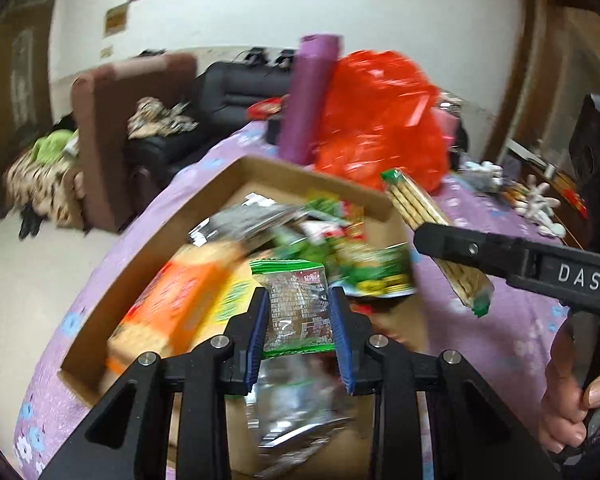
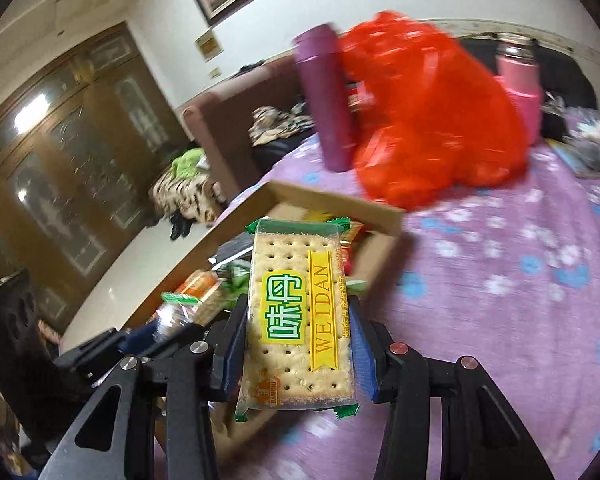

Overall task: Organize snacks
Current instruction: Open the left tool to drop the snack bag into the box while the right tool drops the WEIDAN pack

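The left gripper (image 1: 300, 320) clamps a green-edged snack packet (image 1: 296, 308) above the near end of the cardboard box (image 1: 156, 240). The right gripper (image 2: 298, 344) holds a cracker pack (image 2: 296, 320) just right of the box; the blurred snacks inside probably include an orange carton (image 1: 172, 300).

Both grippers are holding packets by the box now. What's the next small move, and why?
Probably carry the right gripper with its cracker pack a little further over the cardboard box, then lower it. The pack is clamped and appears to hang near the box's edge; the left gripper already holds a clear snack packet above the box's contents.
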Motion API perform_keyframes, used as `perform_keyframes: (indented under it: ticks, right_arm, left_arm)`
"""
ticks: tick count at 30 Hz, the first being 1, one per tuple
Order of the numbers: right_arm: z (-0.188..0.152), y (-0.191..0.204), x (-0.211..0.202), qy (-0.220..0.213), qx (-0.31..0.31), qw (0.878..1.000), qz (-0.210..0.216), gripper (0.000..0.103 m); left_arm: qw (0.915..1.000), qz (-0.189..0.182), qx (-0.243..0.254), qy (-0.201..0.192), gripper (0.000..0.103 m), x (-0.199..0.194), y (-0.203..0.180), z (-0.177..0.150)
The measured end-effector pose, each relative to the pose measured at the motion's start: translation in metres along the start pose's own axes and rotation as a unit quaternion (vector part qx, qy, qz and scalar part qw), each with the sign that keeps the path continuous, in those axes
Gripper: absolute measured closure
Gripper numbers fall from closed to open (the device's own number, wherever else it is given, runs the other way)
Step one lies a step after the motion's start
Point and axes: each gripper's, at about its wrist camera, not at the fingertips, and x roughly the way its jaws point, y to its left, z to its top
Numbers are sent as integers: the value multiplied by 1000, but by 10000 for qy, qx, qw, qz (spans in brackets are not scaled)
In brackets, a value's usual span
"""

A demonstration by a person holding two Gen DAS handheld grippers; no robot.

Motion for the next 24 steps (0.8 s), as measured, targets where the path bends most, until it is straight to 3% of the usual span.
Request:
perform_keyframes:
  ticks: [3,5,8,11,24]
  right_arm:
    - [5,10,29,130,1,9999,-26,53]
    - [7,15,47,171,-103,9994,-267,53]
    - [5,13,67,283,-132,9988,-380,53]
    - [7,13,76,210,-227,9983,-496,53]
    - [12,14,85,239,-280,9979,-532,52]
  left_arm:
    - [10000,-48,-53,2,73,5,6,-3]
    - [10000,-43,27,-26,73,8,3,-4]
    - [9990,-359,-215,134,73,15,11,-4]
    - [9972,-528,-457,262,73,21,16,-3]
    - [9976,-468,-483,165,73,18,16,-3]
